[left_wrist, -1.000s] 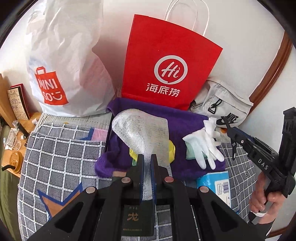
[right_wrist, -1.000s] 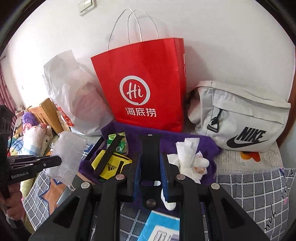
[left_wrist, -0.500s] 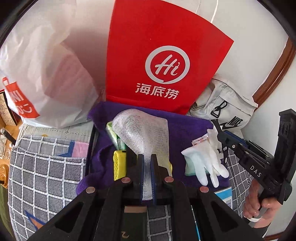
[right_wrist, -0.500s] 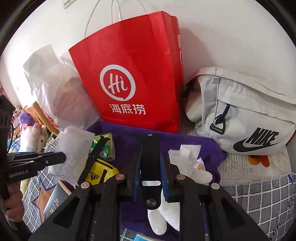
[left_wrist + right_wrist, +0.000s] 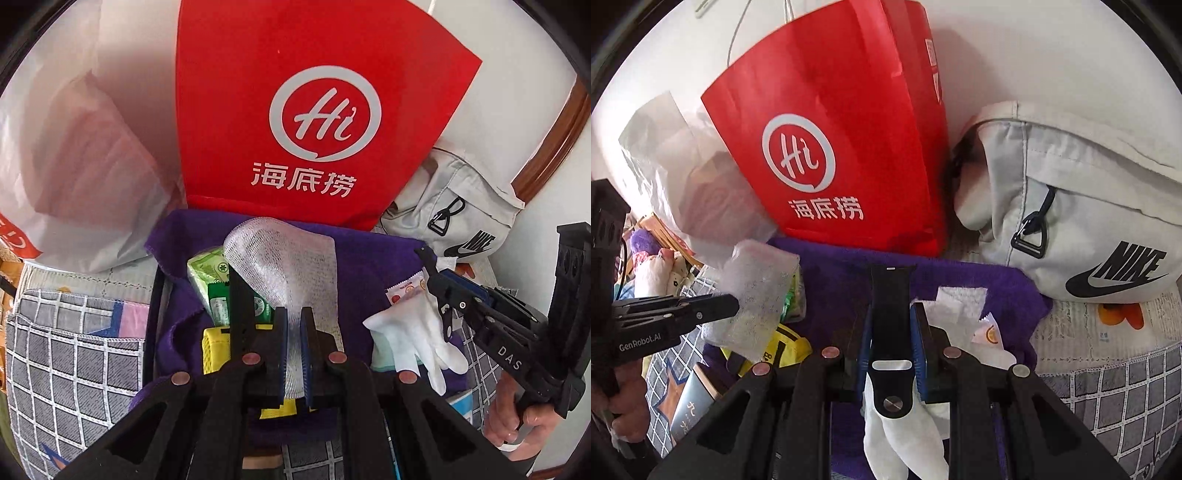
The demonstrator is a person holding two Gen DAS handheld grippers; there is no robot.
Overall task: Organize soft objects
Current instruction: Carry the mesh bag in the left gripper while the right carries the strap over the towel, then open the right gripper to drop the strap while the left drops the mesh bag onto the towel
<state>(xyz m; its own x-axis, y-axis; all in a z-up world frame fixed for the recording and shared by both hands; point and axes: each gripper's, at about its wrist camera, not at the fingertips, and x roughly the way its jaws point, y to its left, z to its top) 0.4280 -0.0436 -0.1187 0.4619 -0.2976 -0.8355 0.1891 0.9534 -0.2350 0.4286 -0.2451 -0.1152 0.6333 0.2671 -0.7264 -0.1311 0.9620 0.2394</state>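
Observation:
My left gripper [image 5: 293, 328] is shut on a white mesh gauze pouch [image 5: 291, 266] and holds it above a purple towel [image 5: 373, 258]; the pouch also shows in the right wrist view [image 5: 753, 291]. My right gripper [image 5: 890, 332] is shut on a black watch strap [image 5: 890, 295] above the same towel [image 5: 834, 273]. A white glove [image 5: 417, 332] lies on the towel under the right gripper [image 5: 439, 284]. A green packet [image 5: 214, 277] and a yellow pouch [image 5: 214, 347] lie on the towel at the left.
A red Hi paper bag [image 5: 314, 110] stands against the wall behind the towel. A white plastic bag [image 5: 66, 166] stands at its left, a grey Nike bag [image 5: 1071, 206] at its right. A checked bedspread [image 5: 66, 362] surrounds the towel. A book [image 5: 690, 398] lies front left.
Both grippers moved forward toward the red bag and over the purple towel, each still holding its item. The bags loom larger.

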